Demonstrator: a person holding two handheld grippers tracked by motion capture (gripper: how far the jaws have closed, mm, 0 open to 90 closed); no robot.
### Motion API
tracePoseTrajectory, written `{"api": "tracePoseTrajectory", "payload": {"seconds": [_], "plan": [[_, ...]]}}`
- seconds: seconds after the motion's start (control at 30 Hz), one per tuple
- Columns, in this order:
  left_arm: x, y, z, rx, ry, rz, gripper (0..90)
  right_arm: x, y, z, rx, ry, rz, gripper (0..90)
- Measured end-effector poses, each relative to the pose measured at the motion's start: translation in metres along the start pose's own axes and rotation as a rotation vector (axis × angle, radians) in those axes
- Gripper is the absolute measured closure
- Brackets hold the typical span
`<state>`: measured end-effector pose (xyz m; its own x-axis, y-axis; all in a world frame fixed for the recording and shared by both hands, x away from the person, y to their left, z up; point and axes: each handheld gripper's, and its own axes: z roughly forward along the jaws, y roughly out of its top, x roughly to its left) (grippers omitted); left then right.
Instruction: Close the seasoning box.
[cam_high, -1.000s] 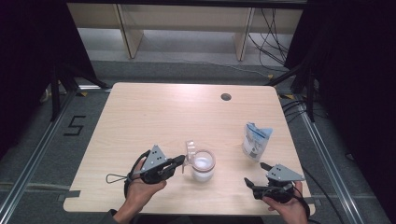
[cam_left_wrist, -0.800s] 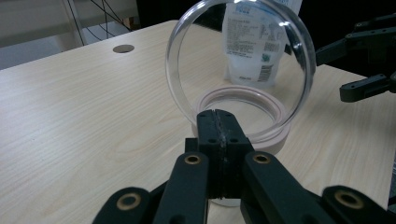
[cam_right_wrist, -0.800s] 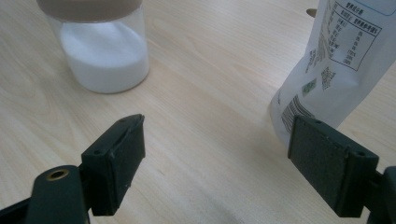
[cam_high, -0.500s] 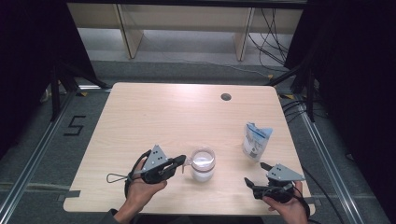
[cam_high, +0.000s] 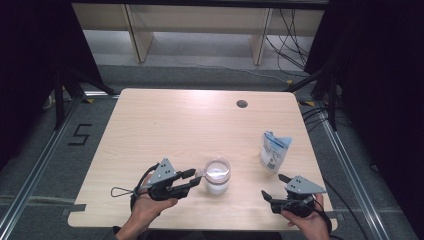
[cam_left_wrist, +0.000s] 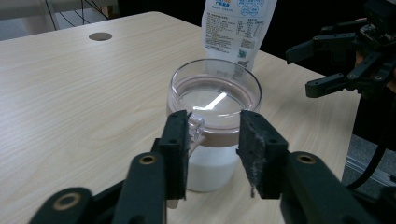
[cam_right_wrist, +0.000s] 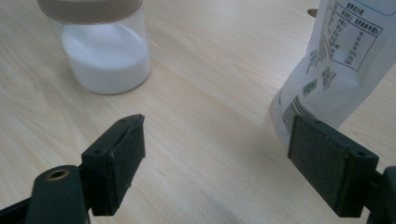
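The left tool (cam_left_wrist: 212, 154) is sitting open at the jar's (cam_left_wrist: 212, 116) 6 o'clock edge, one jaw touching its clear tab. The right tool (cam_right_wrist: 215, 168) is waiting wide open near the pouch (cam_right_wrist: 336, 65).

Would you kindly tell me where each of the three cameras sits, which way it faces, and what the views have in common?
High view: above the person's table edge, looking forward and down on the table; both hands show, with the left gripper and the right gripper.
Left gripper view: rides the left gripper, facing the jar at its jaws; the pouch stands behind.
Right gripper view: rides the right gripper, open jaws low over the table, between jar and pouch.
Shared: jar and pouch appear in all three.
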<state>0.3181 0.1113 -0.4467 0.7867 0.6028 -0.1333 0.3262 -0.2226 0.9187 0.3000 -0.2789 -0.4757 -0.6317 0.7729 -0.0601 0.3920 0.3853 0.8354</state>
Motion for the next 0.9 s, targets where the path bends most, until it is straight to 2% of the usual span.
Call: {"api": "tracePoseTrajectory", "payload": {"seconds": [0.03,0.1,0.17,0.23,0.27,0.33,0.4,0.5,0.6,0.7,0.77,0.8,0.87,0.9], "plan": [[0.000,0.000,0.000,0.001,-0.014,0.005,58.0,-0.002,0.000,0.000,-0.001,0.008,-0.013,19.8],[-0.002,-0.002,-0.002,0.005,-0.010,0.008,53.4,-0.003,0.000,0.001,-0.015,0.000,-0.029,19.6],[-0.003,-0.003,-0.003,0.020,-0.009,0.013,46.4,-0.003,0.000,0.000,-0.020,0.014,-0.029,18.3],[-0.003,-0.005,-0.003,0.030,-0.006,0.000,40.9,-0.002,0.000,-0.001,-0.026,0.033,0.015,18.1],[-0.004,-0.007,-0.004,0.036,0.002,-0.001,39.4,-0.003,0.000,0.000,-0.042,0.039,0.002,17.8],[-0.004,-0.009,-0.006,0.041,0.006,-0.002,35.7,-0.003,0.000,-0.001,-0.037,0.042,0.018,17.6],[-0.003,-0.012,-0.008,0.047,0.010,-0.007,33.6,-0.003,0.000,-0.001,-0.043,0.052,0.013,17.6],[-0.003,-0.016,-0.011,0.059,0.027,-0.014,30.3,-0.002,0.000,0.000,-0.038,0.073,0.031,17.6],[-0.003,-0.019,-0.013,0.065,0.032,-0.022,28.9,-0.003,0.000,-0.001,-0.042,0.064,0.021,17.6],[-0.002,-0.021,-0.013,0.065,0.036,-0.022,27.9,-0.005,0.000,-0.001,-0.044,0.080,0.010,17.6],[-0.002,-0.023,-0.014,0.073,0.046,-0.026,26.8,-0.005,0.001,-0.002,-0.050,0.074,0.022,17.4],[-0.002,-0.024,-0.014,0.075,0.044,-0.027,26.4,-0.003,0.001,-0.002,-0.047,0.077,0.049,17.4],[-0.002,-0.026,-0.013,0.077,0.041,-0.028,25.7,-0.004,0.001,-0.001,-0.051,0.075,0.022,17.2],[-0.003,-0.027,-0.014,0.085,0.049,-0.026,25.5,-0.004,0.001,-0.001,-0.045,0.091,0.024,17.1]]}}
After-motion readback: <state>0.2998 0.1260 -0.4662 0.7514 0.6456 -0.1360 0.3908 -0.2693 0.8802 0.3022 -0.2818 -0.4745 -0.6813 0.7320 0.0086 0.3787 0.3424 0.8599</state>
